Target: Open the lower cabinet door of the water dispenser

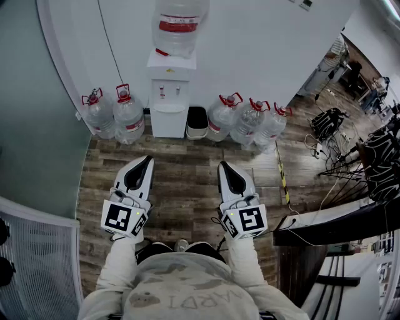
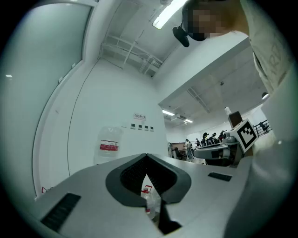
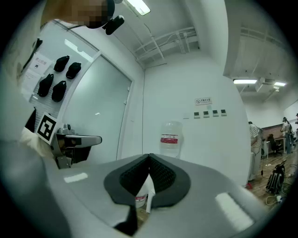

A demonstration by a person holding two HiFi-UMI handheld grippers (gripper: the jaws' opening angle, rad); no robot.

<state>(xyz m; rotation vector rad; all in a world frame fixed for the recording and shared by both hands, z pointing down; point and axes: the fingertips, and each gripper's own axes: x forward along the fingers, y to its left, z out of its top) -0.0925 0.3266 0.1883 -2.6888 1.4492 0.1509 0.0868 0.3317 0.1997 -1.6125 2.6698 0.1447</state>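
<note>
Beyond wood-grain floor [image 1: 187, 181], boxy white water dispenser [image 1: 169, 103] — left tool [image 1: 148, 159] and right tool [image 1: 223, 164], tips together.

Floor [image 1: 187, 172]: brown wood planks.
Front wall [image 1: 250, 50]: white, ahead of the left hand-held gripper [image 1: 147, 159] and right hand-held gripper [image 1: 222, 165].
Side wall [image 1: 31, 125]: grey-green, left of the left one.
Desk [image 1: 337, 228]: dark, right of the right one.
Light [image 2: 167, 13]: ceiling strip lamp, lit.

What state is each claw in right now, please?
Left claw: closed, empty.
Right claw: closed, empty.
</note>
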